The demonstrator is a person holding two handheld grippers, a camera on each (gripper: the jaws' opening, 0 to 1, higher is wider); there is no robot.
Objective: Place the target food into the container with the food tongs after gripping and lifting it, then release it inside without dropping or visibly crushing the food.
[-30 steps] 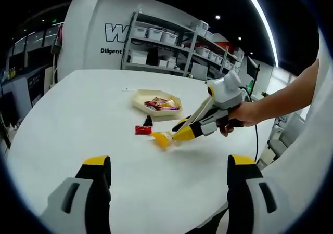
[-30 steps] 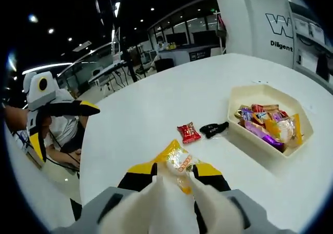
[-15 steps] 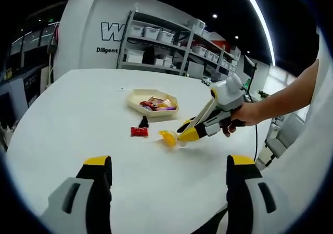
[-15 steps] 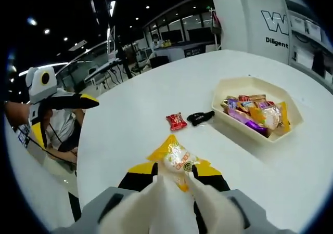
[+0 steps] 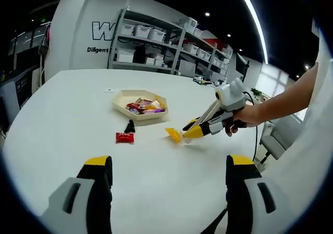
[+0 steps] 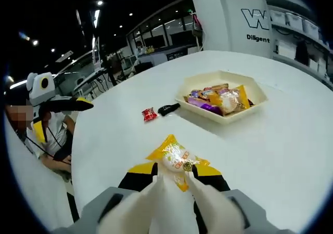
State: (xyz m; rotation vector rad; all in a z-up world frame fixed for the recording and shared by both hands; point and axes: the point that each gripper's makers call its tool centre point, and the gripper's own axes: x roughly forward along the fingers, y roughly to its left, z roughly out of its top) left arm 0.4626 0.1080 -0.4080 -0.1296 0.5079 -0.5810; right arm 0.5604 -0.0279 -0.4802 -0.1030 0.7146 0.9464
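Right gripper (image 6: pixel 174 178) is clamped on the yellow snack packet (image 6: pixel 174 158), held just above the white table (image 6: pixel 270 140), well short of the cream tray (image 6: pixel 258 95) w/ other wrapped snacks in it. Left gripper (image 5: pixel 169 182) hangs back, jaws wide apart, holding nothing. Risk imo: grip looks like it's on the packet's near edge only, so a quick swing could let it slide out before the tray; squeezing harder could crush what's inside. Red candy (image 6: pixel 149 114) & black piece (image 6: pixel 168 108) lie near the tray.

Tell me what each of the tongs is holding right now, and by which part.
The right tongs grip the yellow snack packet by its near end. The left tongs are open, holding nothing.
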